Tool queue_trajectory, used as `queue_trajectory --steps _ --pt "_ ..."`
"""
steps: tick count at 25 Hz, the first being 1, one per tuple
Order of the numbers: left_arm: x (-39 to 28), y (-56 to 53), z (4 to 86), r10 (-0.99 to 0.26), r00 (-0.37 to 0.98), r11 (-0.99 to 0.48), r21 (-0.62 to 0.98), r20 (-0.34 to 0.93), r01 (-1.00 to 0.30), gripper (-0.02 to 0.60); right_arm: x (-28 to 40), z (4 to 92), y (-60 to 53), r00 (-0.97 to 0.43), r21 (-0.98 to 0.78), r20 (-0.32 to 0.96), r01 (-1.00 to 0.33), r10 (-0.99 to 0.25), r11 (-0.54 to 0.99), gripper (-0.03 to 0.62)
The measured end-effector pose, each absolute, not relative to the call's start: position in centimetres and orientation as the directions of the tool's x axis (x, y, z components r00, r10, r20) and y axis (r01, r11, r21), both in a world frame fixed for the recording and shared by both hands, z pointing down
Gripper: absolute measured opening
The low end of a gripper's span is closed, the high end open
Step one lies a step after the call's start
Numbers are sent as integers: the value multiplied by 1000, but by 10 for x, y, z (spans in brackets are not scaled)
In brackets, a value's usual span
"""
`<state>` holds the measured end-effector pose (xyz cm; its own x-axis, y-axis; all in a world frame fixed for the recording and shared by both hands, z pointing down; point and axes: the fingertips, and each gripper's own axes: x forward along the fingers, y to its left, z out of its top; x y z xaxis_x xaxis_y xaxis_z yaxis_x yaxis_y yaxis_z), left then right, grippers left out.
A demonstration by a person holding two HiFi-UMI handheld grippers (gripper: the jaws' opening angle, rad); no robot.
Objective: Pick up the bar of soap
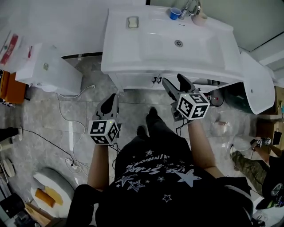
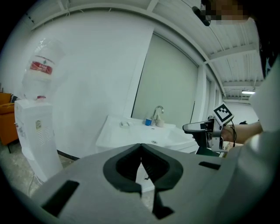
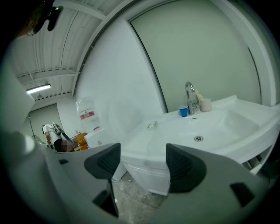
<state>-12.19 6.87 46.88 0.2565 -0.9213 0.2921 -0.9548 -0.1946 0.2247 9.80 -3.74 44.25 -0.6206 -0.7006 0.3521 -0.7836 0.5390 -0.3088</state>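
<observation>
We held both tools low in front of the white washbasin [image 1: 133, 62], over the grey tiled floor [image 1: 80, 115], and neither touched anything. The left tool [image 1: 110, 103] had its jaws pressed together, the dark pads meeting at the tips with nothing between them. The right tool [image 1: 174, 80] had its jaws spread wide and empty; only the front edge of the washbasin showed in the gap beyond them. The bar of soap [image 1: 132, 21] lay in a small dish on the washbasin's rear left corner, well apart from both tools. Across the back rim, a blue cup [image 1: 175, 13] stood just beside the chrome faucet [image 1: 191, 6]. To the left of the washbasin stood a white water dispenser [image 1: 49, 66] against the wall.
</observation>
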Motion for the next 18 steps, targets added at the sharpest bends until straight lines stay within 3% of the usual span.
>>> queue_trajectory --steps 5,18 --pt "-139 49 469 -931 228 -166 226 286 -960 9 76 439 -75 -653 -336 327 -756 -683 562 282" --pt "-185 -74 460 -944 132 -82 173 301 -982 9 -3 443 -231 -716 -396 342 -697 -608 598 224"
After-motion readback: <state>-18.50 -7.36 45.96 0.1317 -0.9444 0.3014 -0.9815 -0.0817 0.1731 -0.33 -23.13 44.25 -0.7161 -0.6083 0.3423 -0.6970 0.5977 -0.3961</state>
